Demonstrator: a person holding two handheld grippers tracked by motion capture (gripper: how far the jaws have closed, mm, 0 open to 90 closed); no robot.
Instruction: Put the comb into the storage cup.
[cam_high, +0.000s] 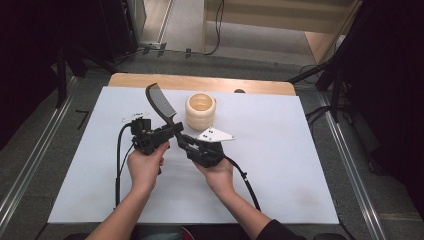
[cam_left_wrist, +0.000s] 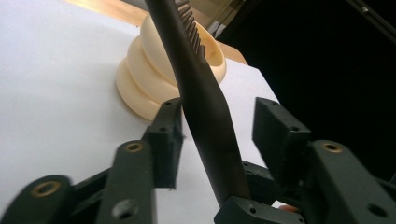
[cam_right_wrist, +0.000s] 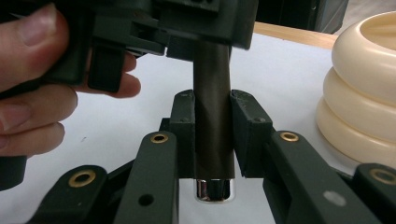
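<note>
A dark comb (cam_high: 161, 102) with a chrome-capped handle (cam_right_wrist: 213, 190) rises tilted above the white table sheet (cam_high: 280, 165). My right gripper (cam_right_wrist: 213, 108) is shut on the lower handle, a pad pressing each side. My left gripper (cam_left_wrist: 218, 122) stands around the handle (cam_left_wrist: 208, 116) just above that grip. Its left pad (cam_left_wrist: 169, 135) lies close against the comb, and a clear gap separates the right pad (cam_left_wrist: 278, 133) from it. In the high view the left gripper (cam_high: 172, 131) and the right gripper (cam_high: 183, 140) meet at the comb's handle in front of a cream ribbed cup (cam_high: 201, 111).
The cream cup (cam_right_wrist: 359, 88) stands upright on the sheet just behind and right of the grippers. A wooden table edge (cam_high: 200, 82) runs along the back. Cables trail from both grippers toward the front edge. Dark stands and floor cables surround the table.
</note>
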